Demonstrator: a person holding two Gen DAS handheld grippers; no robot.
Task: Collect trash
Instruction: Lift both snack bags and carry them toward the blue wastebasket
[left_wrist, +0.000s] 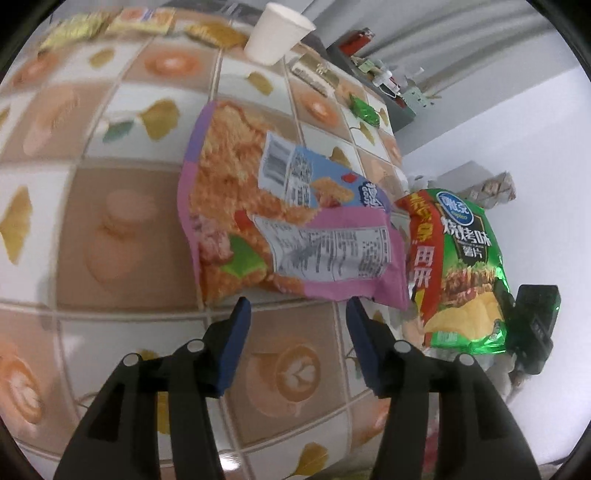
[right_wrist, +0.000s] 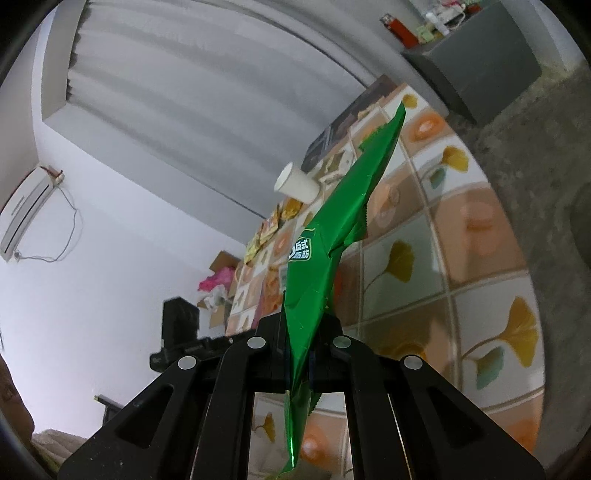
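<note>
A pink and orange snack bag (left_wrist: 280, 221) lies flat on the tiled-pattern tablecloth (left_wrist: 122, 229). My left gripper (left_wrist: 298, 306) is open, its blue pads (left_wrist: 236, 332) standing just short of the bag's near edge with nothing between them. Off the table's right edge hangs a green chip bag (left_wrist: 461, 273), and my right gripper (right_wrist: 299, 332) is shut on its lower edge. In the right wrist view the green chip bag (right_wrist: 332, 229) rises edge-on out of the jaws. The right gripper's black body (left_wrist: 535, 325) shows behind the bag.
A white paper cup (left_wrist: 277, 33) stands at the table's far side. Nearby lie a small green wrapper (left_wrist: 364, 107), yellow wrappers (left_wrist: 74, 31) and a gold packet (left_wrist: 314, 72). Beyond the table are a grey cabinet (right_wrist: 476, 70) and cardboard boxes (left_wrist: 491, 188).
</note>
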